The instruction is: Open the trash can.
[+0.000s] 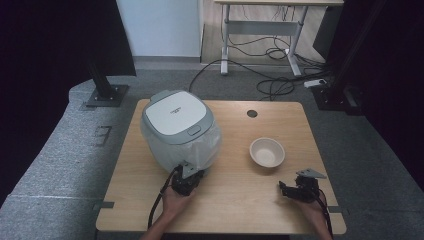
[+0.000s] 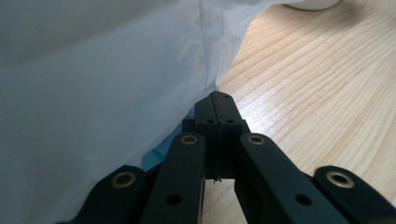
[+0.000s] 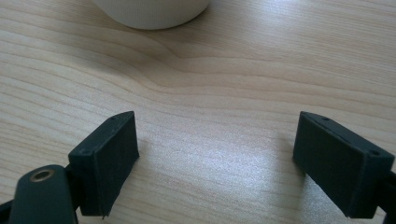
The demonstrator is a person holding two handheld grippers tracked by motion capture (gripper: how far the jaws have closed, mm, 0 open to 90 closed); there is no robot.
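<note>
Left gripper at the near edge of the rice cooker, jaws pressed together, tips against the white plastic bag wrapped round the cooker; unclear whether any film is pinched. Cooker on the left half of the table. Right gripper spread wide, low over bare wood, near the bowl on the right.

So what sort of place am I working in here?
Probably a lab or recording studio: a wooden table holding a rice cooker, black curtains on both sides, and loose cables on the floor.
</note>
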